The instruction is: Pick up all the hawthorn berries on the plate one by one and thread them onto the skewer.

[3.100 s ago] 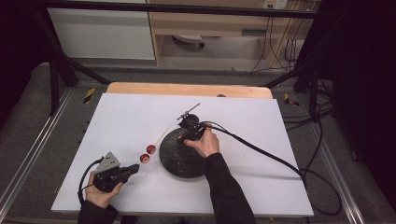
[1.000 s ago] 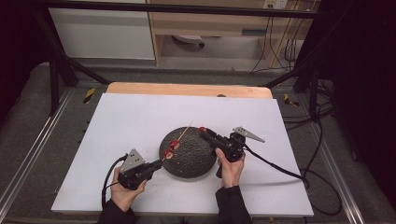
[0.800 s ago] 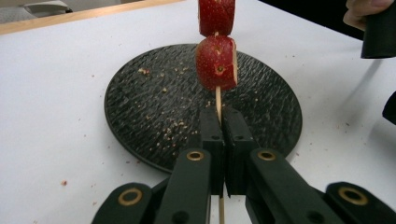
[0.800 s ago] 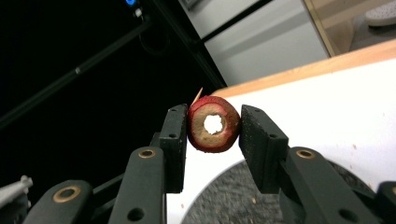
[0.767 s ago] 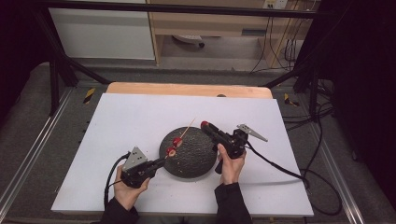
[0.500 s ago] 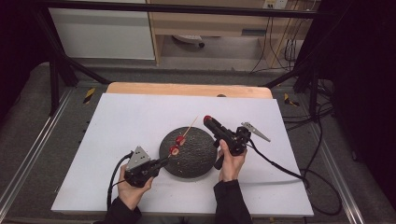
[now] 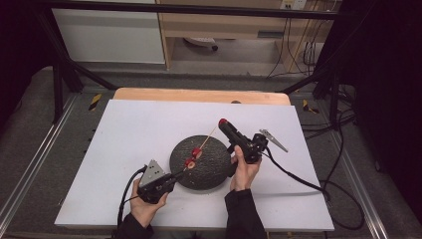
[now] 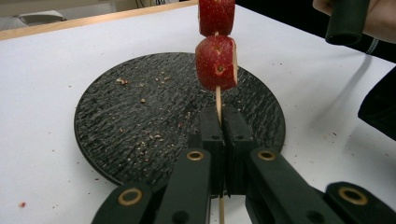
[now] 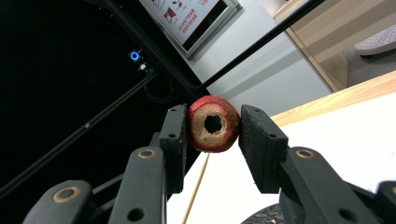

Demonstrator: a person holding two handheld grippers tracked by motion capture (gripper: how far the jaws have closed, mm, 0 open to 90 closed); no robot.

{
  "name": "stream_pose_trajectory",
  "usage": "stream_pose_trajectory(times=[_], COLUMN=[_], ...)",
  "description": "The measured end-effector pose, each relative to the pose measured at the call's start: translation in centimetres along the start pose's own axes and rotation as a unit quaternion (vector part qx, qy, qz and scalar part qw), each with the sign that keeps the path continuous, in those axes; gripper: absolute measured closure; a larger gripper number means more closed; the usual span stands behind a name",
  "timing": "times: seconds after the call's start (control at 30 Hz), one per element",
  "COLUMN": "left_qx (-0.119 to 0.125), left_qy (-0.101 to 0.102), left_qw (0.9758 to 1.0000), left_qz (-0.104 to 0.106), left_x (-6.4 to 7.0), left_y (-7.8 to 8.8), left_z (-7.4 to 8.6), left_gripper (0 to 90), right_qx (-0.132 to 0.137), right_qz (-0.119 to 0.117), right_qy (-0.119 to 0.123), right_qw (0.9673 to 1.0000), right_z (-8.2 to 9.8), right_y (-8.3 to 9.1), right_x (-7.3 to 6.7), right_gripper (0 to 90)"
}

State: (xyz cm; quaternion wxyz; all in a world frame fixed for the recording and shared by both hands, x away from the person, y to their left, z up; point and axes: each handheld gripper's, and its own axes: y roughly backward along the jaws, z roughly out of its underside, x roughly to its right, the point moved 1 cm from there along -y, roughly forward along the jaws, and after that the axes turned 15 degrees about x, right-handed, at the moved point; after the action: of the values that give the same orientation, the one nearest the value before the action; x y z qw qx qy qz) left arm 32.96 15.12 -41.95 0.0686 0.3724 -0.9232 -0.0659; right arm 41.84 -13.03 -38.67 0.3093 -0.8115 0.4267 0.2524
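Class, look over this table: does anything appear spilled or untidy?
Yes. Small reddish crumbs are scattered across the round black textured plate, with a few specks on the white tabletop beside it, likely from the red fruit pieces being skewered.

Both grippers are black pistol-shaped tools — the left gripper (image 7: pixel 174 175) and the right gripper (image 7: pixel 222 123) each carry a grey three-cornered plate and trail a black cable. Their linkage arms show brass-ringed pivots; the pads (image 9: pixel 175 140) are textured. The person wears dark sleeves (image 7: pixel 244 214).

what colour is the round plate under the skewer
Black, with a rough ridged texture and scattered crumbs; the round plate shows best in the left gripper view.
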Motion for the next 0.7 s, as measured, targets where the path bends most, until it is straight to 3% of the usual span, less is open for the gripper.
stream_pose_trajectory(times=[0.7], left_qx=[0.009], left_qy=[-0.009], left_qw=[0.9999], left_qz=[0.010], left_x=[0.82], left_y=[0.07], left_z=[0.09], left_gripper=[88.0], right_qx=[0.014], right_qz=[-0.005], right_qy=[-0.037], right_qw=[0.9992], right_z=[0.37], right_y=[-0.18], right_x=[0.09], right_gripper=[63.1])
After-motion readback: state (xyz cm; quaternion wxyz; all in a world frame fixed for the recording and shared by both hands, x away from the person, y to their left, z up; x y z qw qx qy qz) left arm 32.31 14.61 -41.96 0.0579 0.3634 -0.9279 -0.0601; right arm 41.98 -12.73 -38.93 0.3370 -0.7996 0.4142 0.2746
